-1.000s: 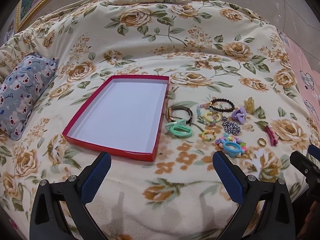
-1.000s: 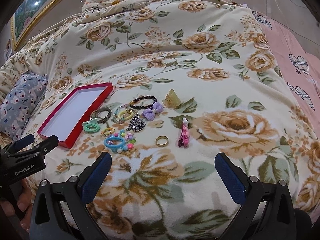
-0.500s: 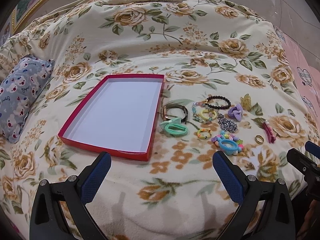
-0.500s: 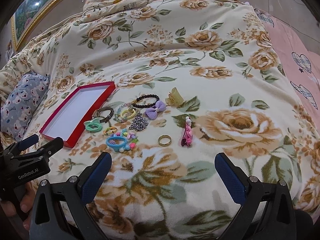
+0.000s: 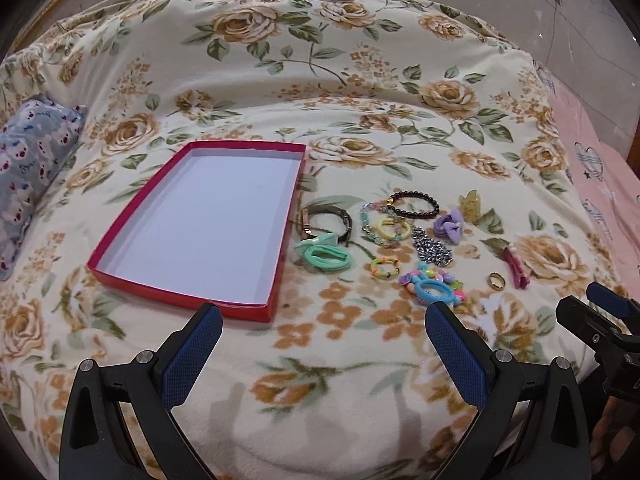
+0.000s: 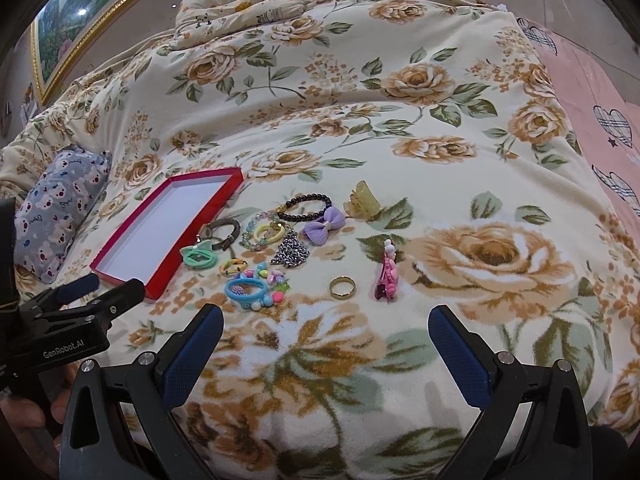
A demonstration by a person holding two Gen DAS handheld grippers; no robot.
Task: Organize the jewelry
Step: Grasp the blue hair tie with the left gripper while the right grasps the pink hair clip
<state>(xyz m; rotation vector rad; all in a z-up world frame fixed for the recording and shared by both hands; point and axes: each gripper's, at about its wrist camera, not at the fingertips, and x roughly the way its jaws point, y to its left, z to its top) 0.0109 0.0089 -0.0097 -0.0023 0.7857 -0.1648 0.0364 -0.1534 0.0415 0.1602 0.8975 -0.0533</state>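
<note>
At the bottom of the left view, the left hand-held gripper (image 5: 320, 320) is spread wide with nothing between its blue pads, held above the floral blanket (image 5: 360, 92) on the bed. Just beyond its left finger, at centre left, lies the red tray (image 5: 100, 270), its white floor bare. The jewelry is scattered to the right of the tray, past the right finger: a blue ring toy (image 5: 434, 290) nearest, then a gold ring (image 5: 497, 280), a green hair tie (image 5: 328, 257), a chain (image 5: 434, 249) and a black bead bracelet (image 5: 414, 204) farther up. At the bottom of the right view, the right hand-held gripper (image 6: 326, 318) is likewise wide open and empty; the gold ring (image 6: 343, 287) lies just beyond the gap, a pink clip (image 6: 387, 272) to its right, a purple bow (image 6: 324, 220) farther. A grey pillow (image 5: 28, 176) sits at the left edge.
</note>
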